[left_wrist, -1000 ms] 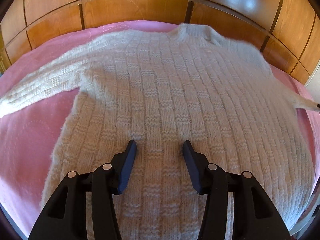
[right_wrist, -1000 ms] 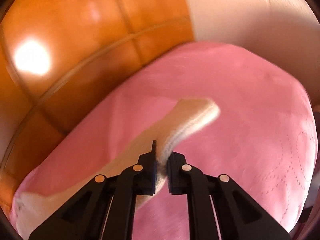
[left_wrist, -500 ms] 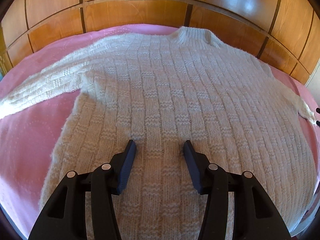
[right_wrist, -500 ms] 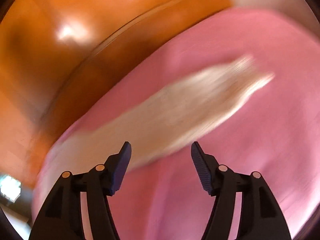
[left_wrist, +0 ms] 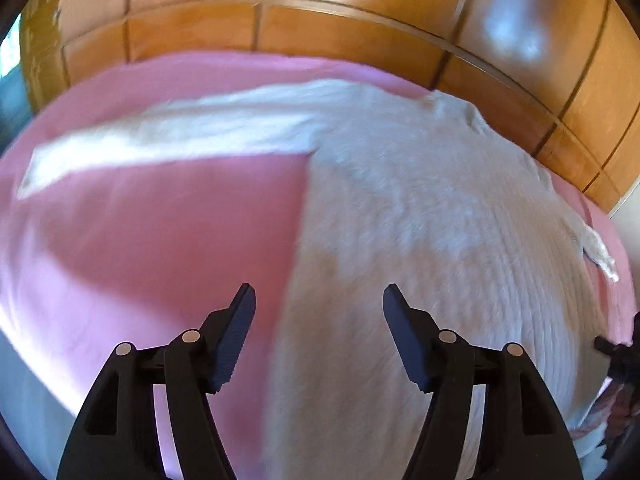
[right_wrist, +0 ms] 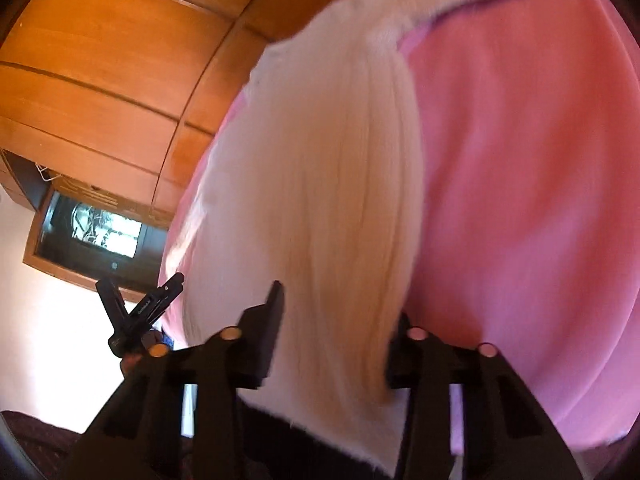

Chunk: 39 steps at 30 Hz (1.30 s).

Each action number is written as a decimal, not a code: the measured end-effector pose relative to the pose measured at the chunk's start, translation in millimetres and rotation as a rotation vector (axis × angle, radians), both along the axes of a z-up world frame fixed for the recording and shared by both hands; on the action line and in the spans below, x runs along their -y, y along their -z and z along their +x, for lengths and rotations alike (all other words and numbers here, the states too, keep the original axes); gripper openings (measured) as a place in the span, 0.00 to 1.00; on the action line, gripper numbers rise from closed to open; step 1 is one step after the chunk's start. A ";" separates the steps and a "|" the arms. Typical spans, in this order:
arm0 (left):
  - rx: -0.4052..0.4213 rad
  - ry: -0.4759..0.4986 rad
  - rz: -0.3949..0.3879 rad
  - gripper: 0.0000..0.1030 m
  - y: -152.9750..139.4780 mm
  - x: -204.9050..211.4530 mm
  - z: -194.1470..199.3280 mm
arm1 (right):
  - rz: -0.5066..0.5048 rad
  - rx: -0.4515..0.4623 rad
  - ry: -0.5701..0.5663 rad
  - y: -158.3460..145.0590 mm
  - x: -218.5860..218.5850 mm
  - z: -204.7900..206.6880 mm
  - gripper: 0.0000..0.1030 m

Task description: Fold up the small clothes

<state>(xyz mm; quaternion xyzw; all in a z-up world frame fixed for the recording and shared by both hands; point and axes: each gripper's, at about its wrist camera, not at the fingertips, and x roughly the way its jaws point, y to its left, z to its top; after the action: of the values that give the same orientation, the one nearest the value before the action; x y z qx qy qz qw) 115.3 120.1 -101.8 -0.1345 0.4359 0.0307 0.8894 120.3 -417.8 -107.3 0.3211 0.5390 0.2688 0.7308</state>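
A cream knitted sweater (left_wrist: 440,220) lies spread flat on a pink bedspread (left_wrist: 160,248). Its left sleeve (left_wrist: 180,140) stretches out to the left; the right sleeve end (left_wrist: 598,250) lies at the far right. My left gripper (left_wrist: 319,308) is open and empty, hovering over the sweater's left side edge. My right gripper (right_wrist: 340,312) is open, its jaws standing either side of the sweater's right hem (right_wrist: 320,200), with cloth between them. The left gripper shows in the right wrist view (right_wrist: 140,308). Both views are blurred.
A wooden panelled headboard (left_wrist: 360,32) runs behind the bed. A dark framed screen (right_wrist: 100,236) hangs on the wall at the left of the right wrist view. Bare pink bedspread (right_wrist: 540,200) lies right of the sweater.
My right gripper let go of the right sleeve, opened, and swung to the sweater's right hem. My left gripper shifted left from the sweater's middle to its left edge.
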 end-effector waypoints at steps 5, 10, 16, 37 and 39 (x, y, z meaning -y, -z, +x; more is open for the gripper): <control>-0.052 0.093 -0.220 0.63 18.1 -17.2 -46.8 | -0.070 -0.026 -0.048 8.8 -12.2 -16.8 0.16; -0.065 0.166 -0.163 0.09 22.7 0.5 -54.0 | -0.158 0.061 -0.054 -28.2 -16.1 3.4 0.07; 0.010 0.190 -0.243 0.07 -16.9 -24.1 -72.8 | -0.145 0.206 -0.057 -80.6 -2.3 -23.7 0.06; 0.046 0.086 -0.033 0.56 -30.2 21.3 -6.2 | -0.229 0.028 0.529 -22.9 176.7 43.5 0.54; 0.033 0.131 -0.019 0.56 -25.9 45.6 9.2 | -0.213 0.007 0.658 -17.2 212.9 61.7 0.51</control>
<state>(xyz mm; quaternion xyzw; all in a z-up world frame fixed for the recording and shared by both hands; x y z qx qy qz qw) 124.5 74.5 -75.9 -0.1147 0.4294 -0.0340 0.8952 181.9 -630.7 -90.0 0.3985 0.4294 -0.0381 0.8095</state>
